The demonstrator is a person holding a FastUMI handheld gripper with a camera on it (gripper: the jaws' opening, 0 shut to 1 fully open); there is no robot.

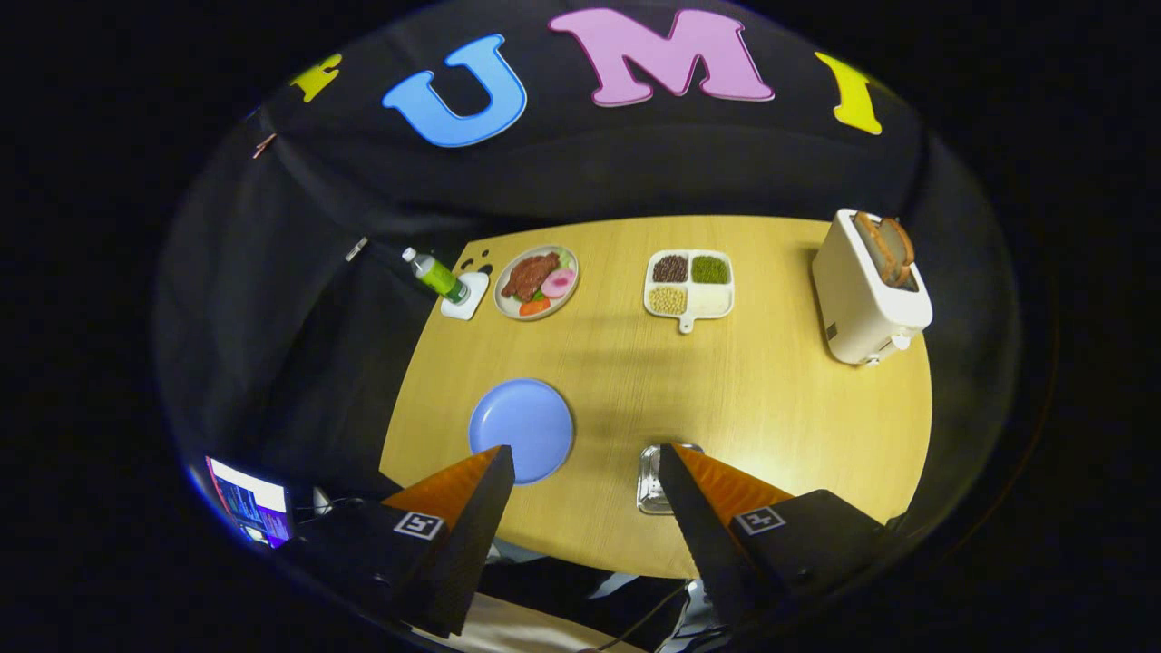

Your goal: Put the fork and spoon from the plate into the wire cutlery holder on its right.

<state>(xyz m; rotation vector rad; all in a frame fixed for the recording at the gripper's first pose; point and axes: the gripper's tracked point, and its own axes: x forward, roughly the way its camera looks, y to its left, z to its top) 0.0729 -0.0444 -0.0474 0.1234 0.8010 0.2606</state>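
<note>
My gripper (587, 458) hangs high above the near part of the wooden table (771, 408), open, with nothing between its fingers. A blue plate (521, 426) lies just ahead of the left finger, and its surface looks bare. To its right a wire cutlery holder (651, 476) stands partly hidden behind the right finger. I cannot make out a fork or a spoon on the plate or in the holder.
At the far side stand a green bottle (435, 275) on a white coaster, a plate of food (537, 282) and a white divided tray (689, 286) of beans. A white toaster (869, 288) with bread stands at the right. A lit screen (251, 511) sits off the table's left.
</note>
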